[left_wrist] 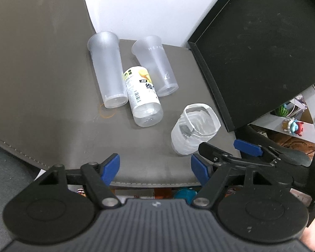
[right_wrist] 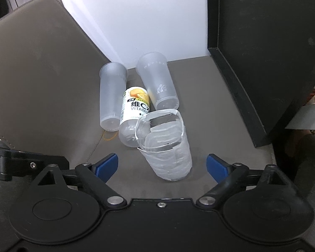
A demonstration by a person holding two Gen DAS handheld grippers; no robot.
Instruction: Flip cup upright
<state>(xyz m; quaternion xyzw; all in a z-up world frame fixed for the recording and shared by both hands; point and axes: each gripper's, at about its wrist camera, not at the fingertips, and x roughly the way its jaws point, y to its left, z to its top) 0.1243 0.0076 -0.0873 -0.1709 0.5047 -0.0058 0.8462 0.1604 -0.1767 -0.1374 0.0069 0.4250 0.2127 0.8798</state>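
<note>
One cup (right_wrist: 166, 145) stands upright at centre frame on the surface (right_wrist: 220, 109), so that flip looks done, while two frosted cups (right_wrist: 112, 98) lie flat behind it and both hand-held grippers (right_wrist: 162, 166) hover spread, empty.

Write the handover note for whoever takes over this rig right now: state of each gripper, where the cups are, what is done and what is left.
Left gripper: open, empty, low at the mat's near edge.
Right gripper: open, empty, with the short clear cup between its fingers but not touching them.
That cup stands mouth up on the grey mat.
Two tall frosted cups stand upside down behind it, with a vitamin drink bottle between them.
Done: the short cup appears upright.
Left: probably both frosted cups to flip.
</note>
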